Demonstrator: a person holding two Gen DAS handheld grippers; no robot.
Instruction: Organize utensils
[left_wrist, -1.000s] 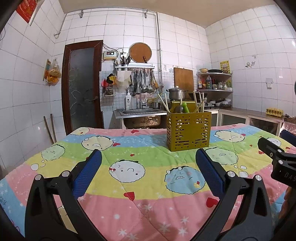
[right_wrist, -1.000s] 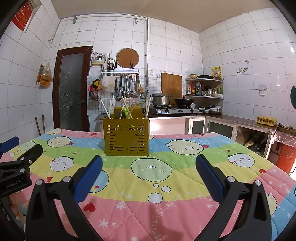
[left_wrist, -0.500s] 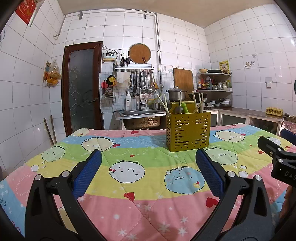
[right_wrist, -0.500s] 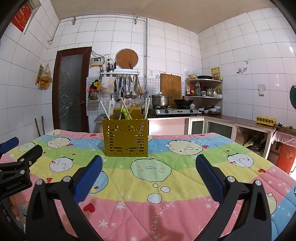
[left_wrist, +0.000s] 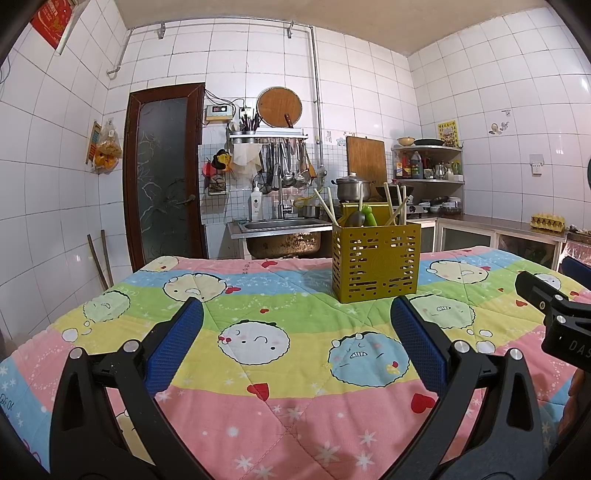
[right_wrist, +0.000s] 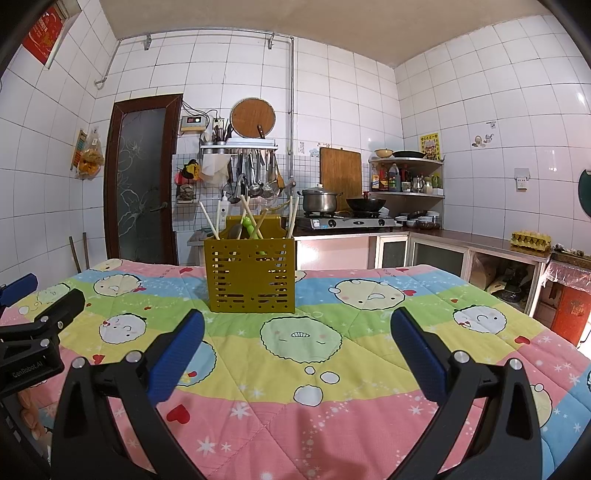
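Grippers idle over the quilt, basket loaded at the far edge.

I hold the left gripper (left_wrist: 295, 332) and right gripper (right_wrist: 295, 332) low above the near edge of the table (left_wrist: 258, 376), both spread wide and pinching nothing. Almost nothing has changed over the last second; only the view has drifted slightly. The yellow basket (left_wrist: 376, 262) stands upright toward the far edge, chopsticks (left_wrist: 326, 209) and a green utensil (left_wrist: 368, 215) already standing inside, so I judge the sorting is essentially done.

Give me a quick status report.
Left gripper open, empty. Right gripper open, empty. Yellow utensil caddy upright on quilt, chopsticks inside. Path clear.
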